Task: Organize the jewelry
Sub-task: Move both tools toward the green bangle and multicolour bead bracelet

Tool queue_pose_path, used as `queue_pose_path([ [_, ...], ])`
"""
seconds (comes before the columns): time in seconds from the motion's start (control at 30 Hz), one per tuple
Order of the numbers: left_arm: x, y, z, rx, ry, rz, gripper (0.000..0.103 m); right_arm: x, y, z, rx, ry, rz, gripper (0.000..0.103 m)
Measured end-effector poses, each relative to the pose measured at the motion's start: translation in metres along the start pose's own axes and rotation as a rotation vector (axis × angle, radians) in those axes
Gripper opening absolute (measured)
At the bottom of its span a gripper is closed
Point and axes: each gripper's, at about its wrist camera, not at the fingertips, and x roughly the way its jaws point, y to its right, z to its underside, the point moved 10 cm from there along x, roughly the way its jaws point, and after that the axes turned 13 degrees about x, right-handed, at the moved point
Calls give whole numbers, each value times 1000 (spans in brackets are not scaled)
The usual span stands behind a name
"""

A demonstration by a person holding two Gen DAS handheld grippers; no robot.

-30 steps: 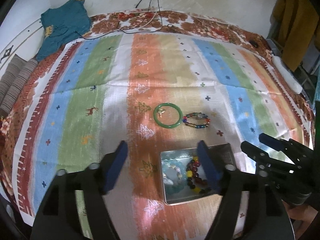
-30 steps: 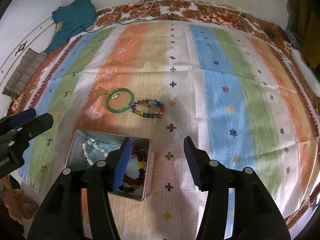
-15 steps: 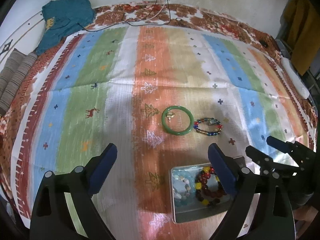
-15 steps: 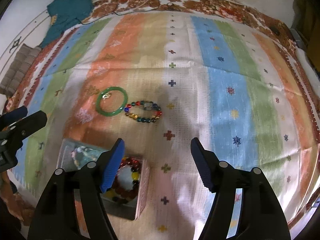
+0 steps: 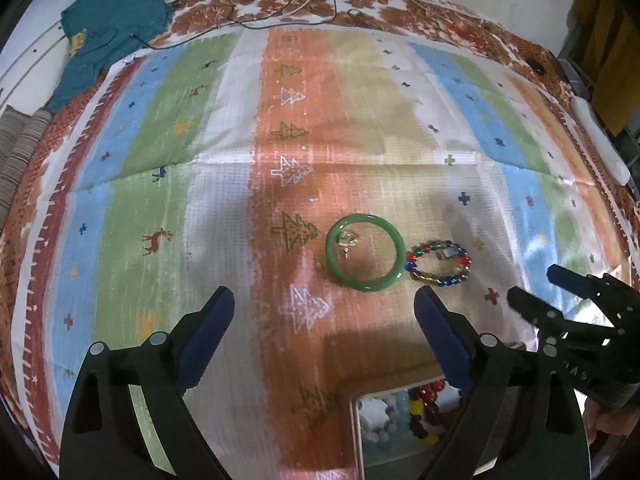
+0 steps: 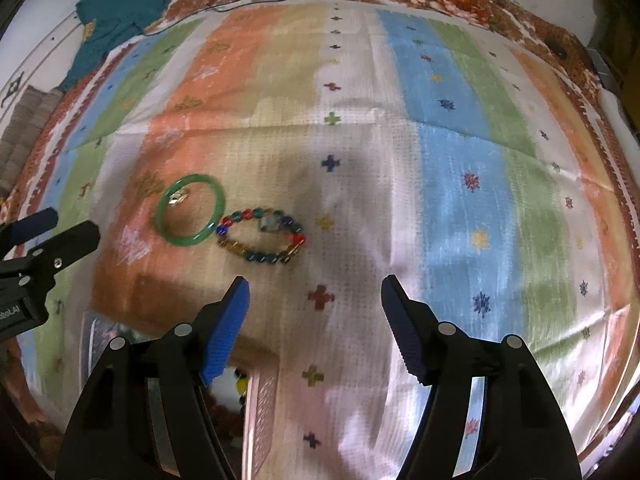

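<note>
Your left gripper [image 5: 324, 320] and right gripper [image 6: 316, 312] hung wide, empty. Green bangle [image 5: 363, 257] mid-cloth looked rigid, slick, brittle: pinch its rim. Beaded bracelet [image 6: 261, 236] floppy.

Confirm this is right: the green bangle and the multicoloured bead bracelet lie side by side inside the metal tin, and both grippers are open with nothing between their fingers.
Not quite. The green bangle and the multicoloured bead bracelet lie side by side on the striped cloth, outside the metal tin, as the left wrist view shows. The left gripper and right gripper are open and empty.
</note>
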Motion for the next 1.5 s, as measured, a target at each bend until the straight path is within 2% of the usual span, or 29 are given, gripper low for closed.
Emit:
queue_pose_path([
  [0.33,26,-7,-1,2,-63,17,83,24,-2,-8,-24,-38,16,68],
  [0.93,60,-4,-9,55,-125,41,69,60,-10,-14,-83,-97,74,68],
  [1.03,65,-2,-11,74,-132,35,68,65,-12,-15,-93,-100,83,68],
  [1.17,76,0,-9,95,-161,32,59,70,-14,-17,-106,-103,87,68],
  [1.43,93,1,-11,126,-176,4,58,80,-16,-21,-122,-99,107,68],
  [1.47,94,1,-11,133,-176,-4,56,79,-15,-21,-127,-99,108,66],
  [1.5,95,2,-10,140,-178,-16,55,80,-16,-22,-132,-100,106,59],
])
